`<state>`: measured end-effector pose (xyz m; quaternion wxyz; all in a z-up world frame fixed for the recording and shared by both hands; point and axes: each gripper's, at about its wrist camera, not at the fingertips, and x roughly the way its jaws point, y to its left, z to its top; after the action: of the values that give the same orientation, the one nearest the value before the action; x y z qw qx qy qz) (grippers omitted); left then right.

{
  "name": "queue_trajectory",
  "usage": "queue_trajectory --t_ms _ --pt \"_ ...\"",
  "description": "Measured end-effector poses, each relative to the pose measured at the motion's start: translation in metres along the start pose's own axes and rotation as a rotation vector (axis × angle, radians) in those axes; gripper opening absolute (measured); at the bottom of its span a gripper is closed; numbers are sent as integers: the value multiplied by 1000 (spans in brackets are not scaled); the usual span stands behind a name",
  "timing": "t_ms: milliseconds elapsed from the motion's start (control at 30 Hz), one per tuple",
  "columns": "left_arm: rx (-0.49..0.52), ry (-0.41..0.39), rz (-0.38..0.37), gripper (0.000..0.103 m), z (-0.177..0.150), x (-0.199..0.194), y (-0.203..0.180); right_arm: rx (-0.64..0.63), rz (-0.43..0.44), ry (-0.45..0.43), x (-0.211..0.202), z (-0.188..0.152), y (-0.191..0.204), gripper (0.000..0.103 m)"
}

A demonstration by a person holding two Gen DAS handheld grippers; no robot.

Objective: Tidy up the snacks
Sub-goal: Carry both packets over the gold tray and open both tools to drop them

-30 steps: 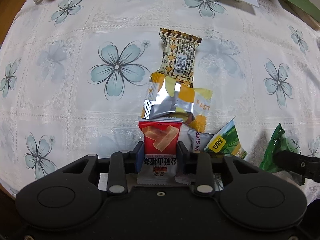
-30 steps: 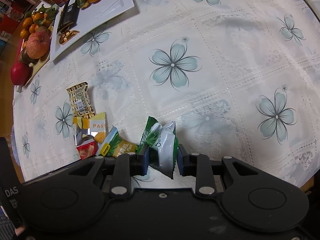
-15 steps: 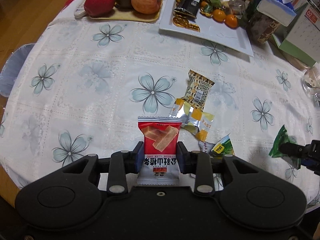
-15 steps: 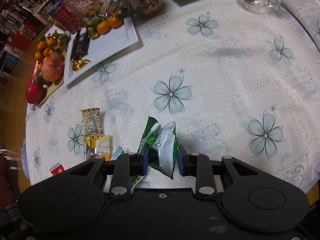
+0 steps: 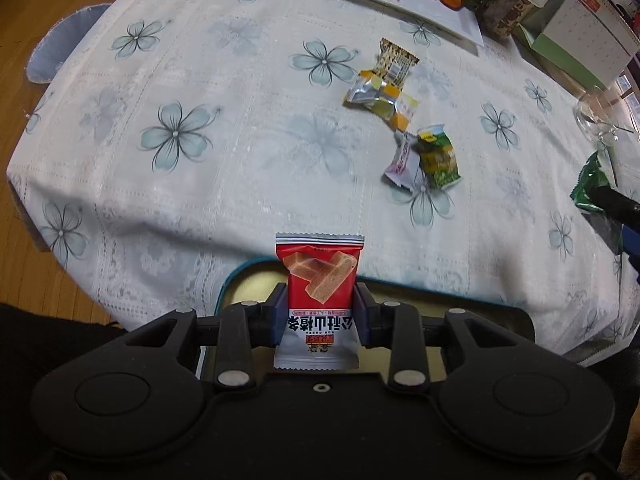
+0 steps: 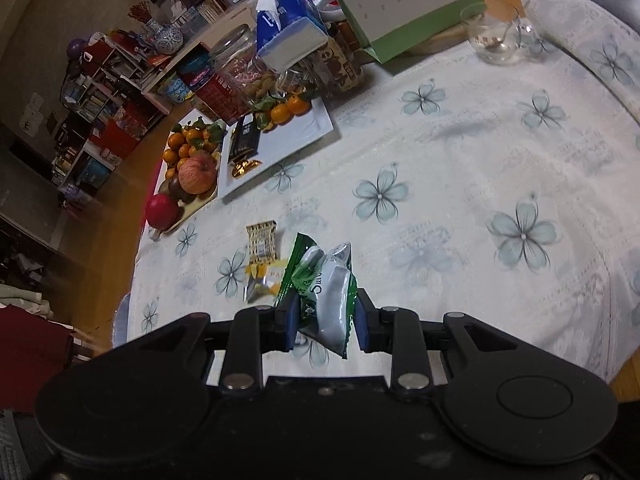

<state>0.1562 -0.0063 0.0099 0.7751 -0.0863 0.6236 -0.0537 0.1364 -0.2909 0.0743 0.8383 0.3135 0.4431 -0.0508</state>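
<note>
Left hand-held gripper (image 5: 319, 315) clamped tight on a red packet (image 5: 320, 296), pads pressing both long edges, packet upright with its printed end toward the camera. Held just above a teal-rimmed tray (image 5: 236, 280) at the near edge of the worktop (image 5: 248, 152), tray mostly hidden behind the gripper body.

Right hand-held gripper (image 6: 325, 322) closed on a green packet (image 6: 326, 288), crumpled and tilted, silver-white face showing between the pads. Lifted clear of the flowered cloth. Same green packet (image 5: 588, 186) seen at the far right edge of the left view, well apart from the red one.

Out on the cloth, three loose snacks and a fourth tucked under: a brown patterned bar (image 5: 396, 60) farthest away, a yellow-and-silver packet (image 5: 380, 98) touching its near end, then a green-yellow packet (image 5: 438, 158) lying over a white wrapper (image 5: 402, 162) nearer the middle. Brown bar (image 6: 262, 240) and yellow packet (image 6: 264, 278) also in the right view, just left of the held green one.

Far side: white plate (image 6: 296, 136) with oranges and a dark box, fruit tray (image 6: 192, 176) beside it with an apple, desk calendar (image 6: 400, 0), glass bowl (image 6: 494, 38) near the right corner.
</note>
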Motion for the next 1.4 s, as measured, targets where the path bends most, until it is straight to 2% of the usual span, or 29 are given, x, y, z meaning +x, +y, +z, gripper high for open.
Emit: queue_trajectory --t_ms 100,267,467,600,633,667,733,1033,1167,1400 --pt "18 3 21 42 -17 -6 -4 24 -7 41 -3 -26 -7 30" --pt "32 1 57 42 -37 -11 -10 -32 -75 92 -8 -65 -10 30" --pt "29 6 100 42 -48 -10 -19 -78 -32 235 -5 -92 -17 30" --pt "27 1 139 44 -49 -8 -24 -122 -4 273 -5 -95 -11 33" --pt "27 2 145 45 -49 -8 -25 -118 8 283 -7 -95 -12 39" --pt "25 0 146 45 -49 -8 -26 -105 25 289 -8 -94 -13 52" --pt "24 -4 145 44 -50 -9 -28 -67 54 287 -11 -90 -16 57" --pt "25 28 148 45 -48 -7 -29 -40 25 278 -10 -84 -19 58" --pt "32 89 168 45 -46 -1 -28 -43 -17 302 -3 -86 -19 58" --pt "21 176 105 45 -38 9 -21 -47 -115 368 17 -91 -20 59"
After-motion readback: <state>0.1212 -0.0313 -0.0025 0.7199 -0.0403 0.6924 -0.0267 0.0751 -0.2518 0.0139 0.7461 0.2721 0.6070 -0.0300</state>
